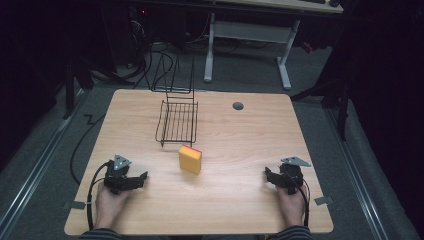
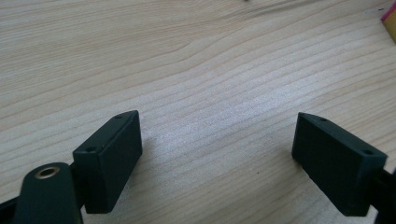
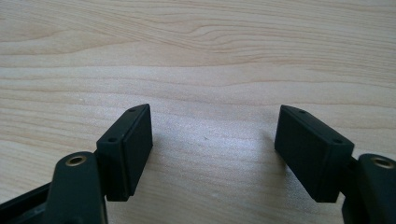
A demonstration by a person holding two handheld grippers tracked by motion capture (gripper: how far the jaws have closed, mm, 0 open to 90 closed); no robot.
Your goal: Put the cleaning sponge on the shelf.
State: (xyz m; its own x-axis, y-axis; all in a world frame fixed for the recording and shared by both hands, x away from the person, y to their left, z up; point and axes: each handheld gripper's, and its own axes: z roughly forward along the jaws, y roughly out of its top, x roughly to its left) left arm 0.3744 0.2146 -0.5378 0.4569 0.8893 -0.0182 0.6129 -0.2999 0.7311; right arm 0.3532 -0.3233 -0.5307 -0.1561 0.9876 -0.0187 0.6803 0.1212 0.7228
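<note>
A yellow sponge with a pink edge lies near the middle of the wooden table; its corner peeks in at the top right of the left gripper view. Behind it stands a black wire rack. My left gripper rests on the table at the front left, jaws apart with bare wood between them. At the front right my right gripper also rests low, its jaws spread over bare wood. Both point toward the table's middle, well short of the sponge.
A round grey cable hole sits at the table's back right. Tape tabs mark the front left edge and the front right edge. Beyond the table stand a white desk frame and loose cables on the floor.
</note>
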